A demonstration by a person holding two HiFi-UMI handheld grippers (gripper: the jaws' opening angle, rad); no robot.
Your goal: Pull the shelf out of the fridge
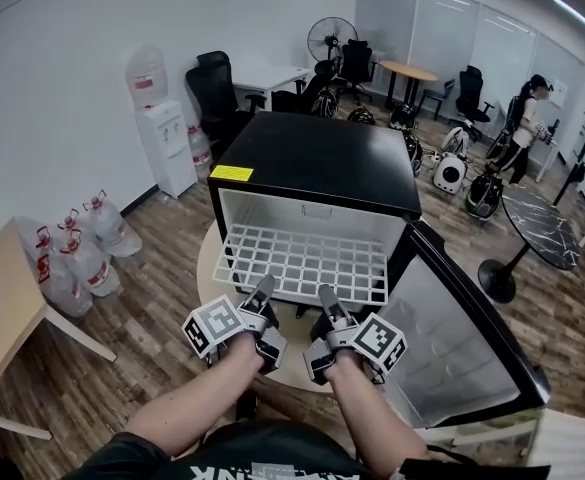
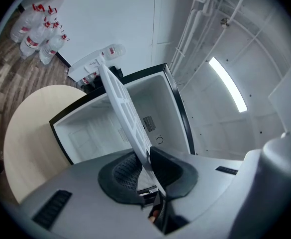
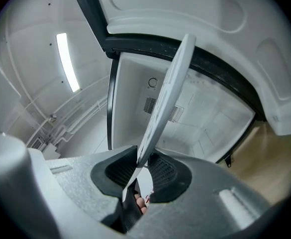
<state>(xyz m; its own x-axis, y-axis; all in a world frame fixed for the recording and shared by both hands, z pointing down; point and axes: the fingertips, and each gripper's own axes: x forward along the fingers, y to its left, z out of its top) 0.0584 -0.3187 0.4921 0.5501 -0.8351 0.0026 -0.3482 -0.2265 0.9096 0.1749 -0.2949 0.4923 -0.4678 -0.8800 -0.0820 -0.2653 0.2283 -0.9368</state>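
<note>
A black mini fridge [image 1: 317, 163] stands on a round pale table [image 1: 209, 268] with its door [image 1: 462, 343] swung open to the right. A white grid shelf [image 1: 302, 263] sticks out of the fridge's mouth, lying flat. My left gripper [image 1: 264, 290] is shut on the left part of its front edge, and my right gripper [image 1: 324, 296] is shut on the front edge beside it. In the left gripper view the shelf [image 2: 120, 103] runs edge-on between the dark pads of the left gripper [image 2: 146, 164]. The right gripper view shows the shelf [image 3: 170, 93] pinched the same way by the right gripper [image 3: 143, 163].
Several water bottles [image 1: 82, 253] and a water dispenser [image 1: 165, 138] stand by the left wall. A wooden table [image 1: 2, 308] is at the left edge. Office chairs, a fan [image 1: 330, 38], a dark round table [image 1: 537, 228] and a person [image 1: 525, 118] are behind and to the right.
</note>
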